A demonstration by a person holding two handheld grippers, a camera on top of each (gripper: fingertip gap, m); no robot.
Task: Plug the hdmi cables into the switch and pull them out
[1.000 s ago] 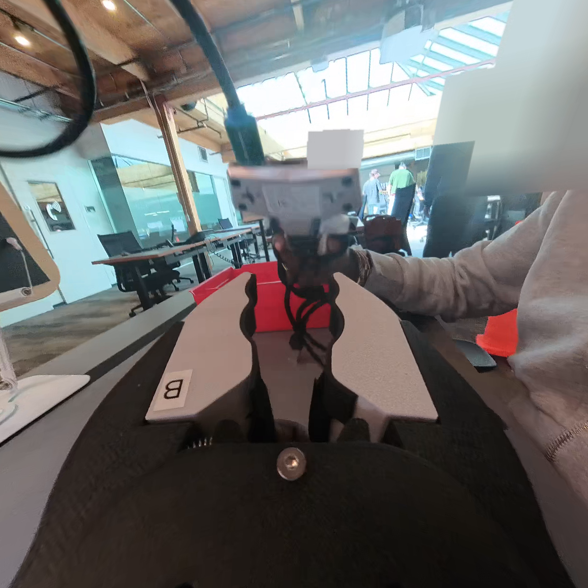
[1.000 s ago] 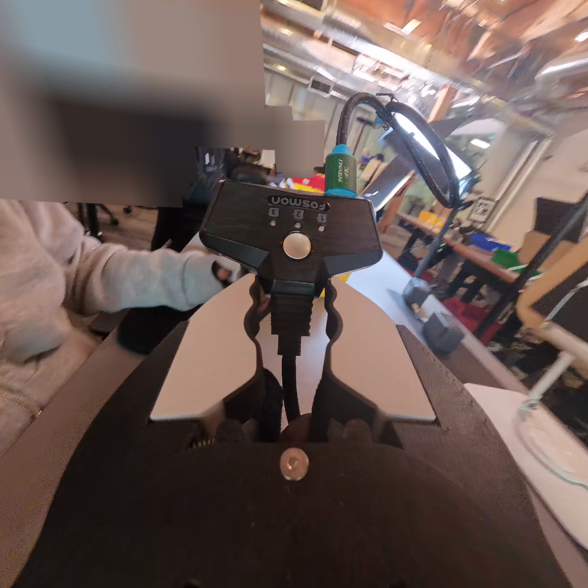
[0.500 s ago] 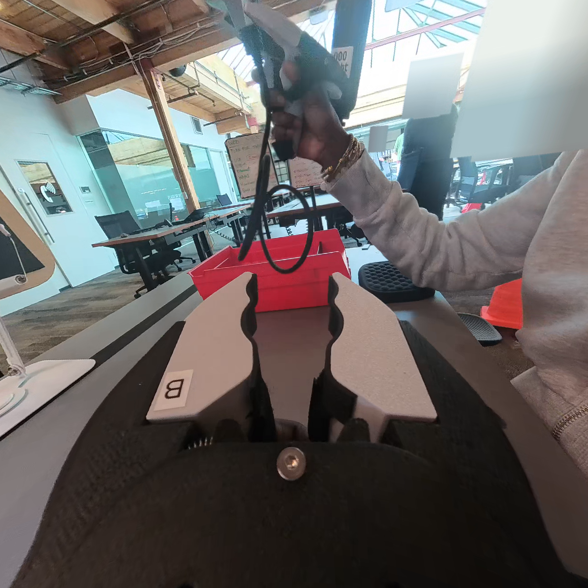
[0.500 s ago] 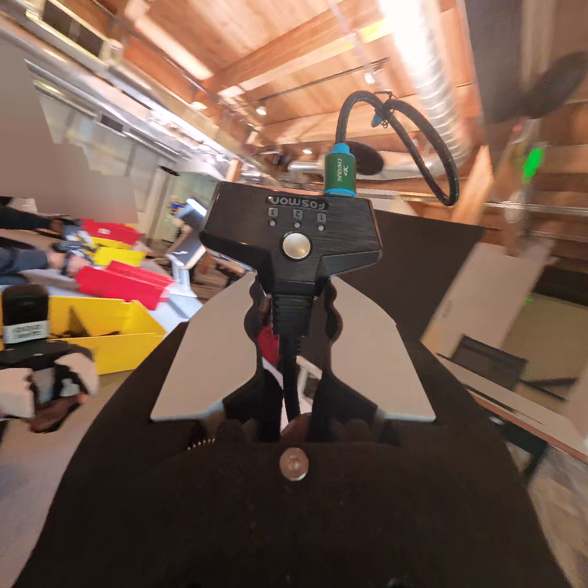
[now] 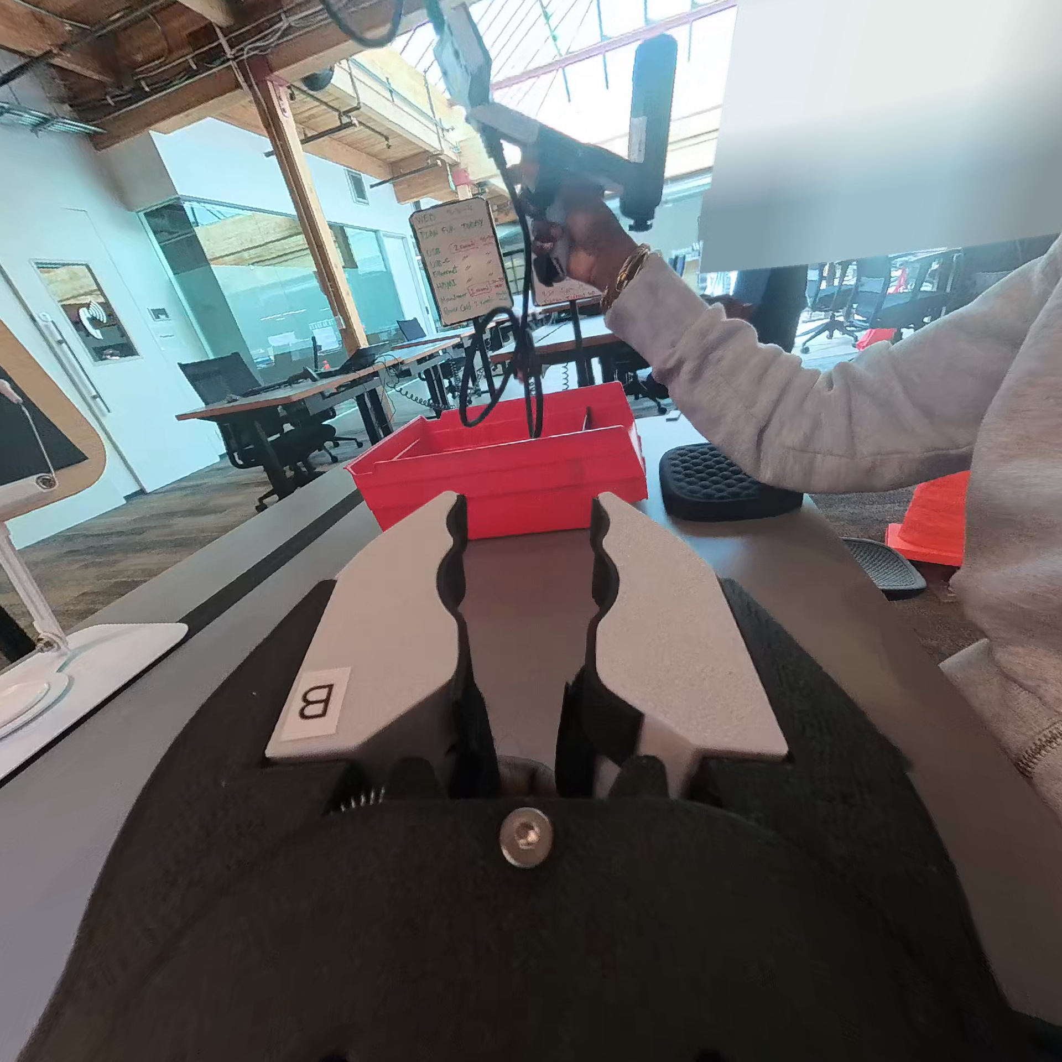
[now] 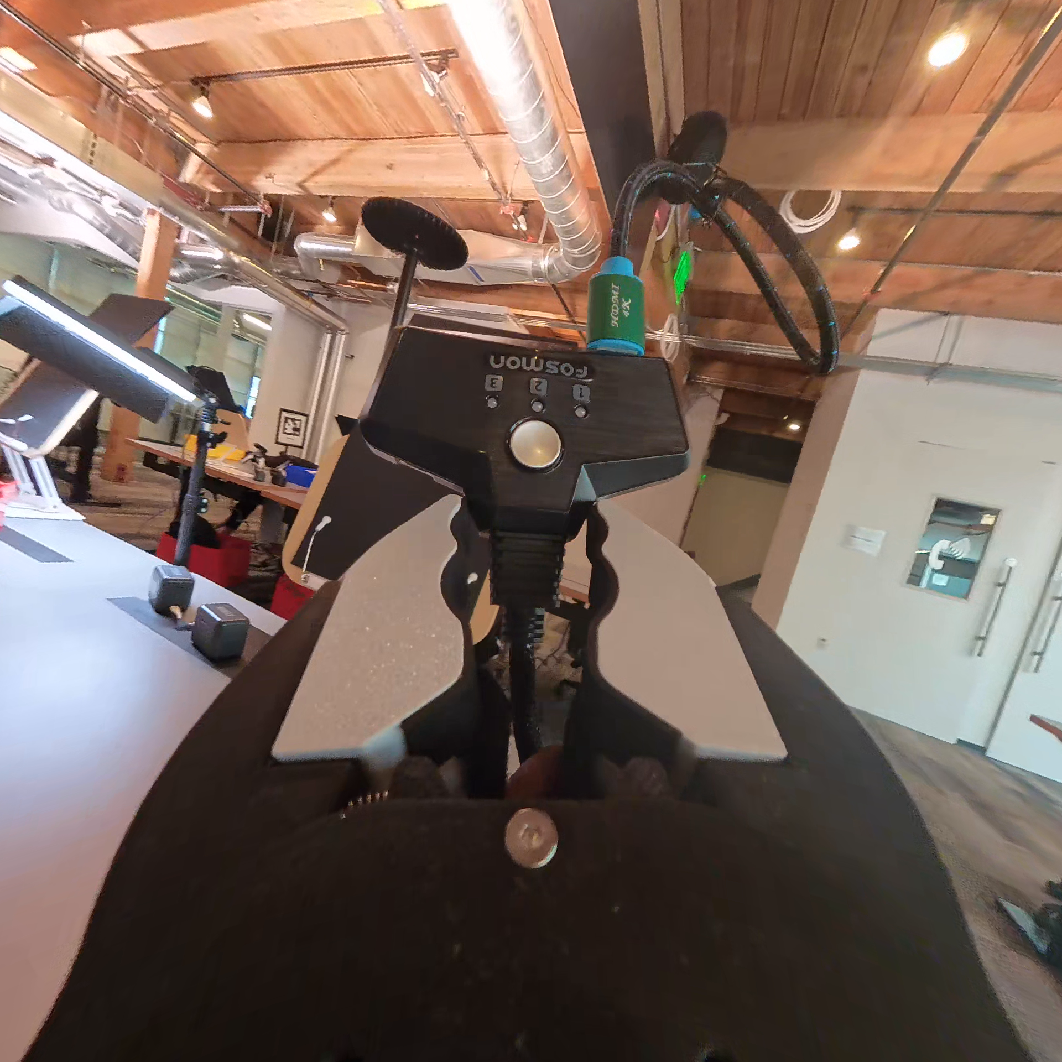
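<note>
Switch (image 6: 526, 437) upright, plug end (image 6: 615, 310) ceilingward.

A red bin (image 5: 517, 488) is seen on a grey table (image 5: 143, 718), a black mat (image 5: 718, 485) just beside it, an orange cone (image 5: 934, 520) farther right, and a whiteboard (image 5: 460, 261) and office chair (image 5: 230, 379) behind.

The left wrist view sits low over the table (image 5: 776, 551), facing level toward a red bin (image 5: 500, 483) near ahead. The right wrist view tilts up at the ceiling (image 6: 345, 132), close behind the switch (image 6: 528, 437). They share that switch (image 5: 460, 52), raised high.
</note>
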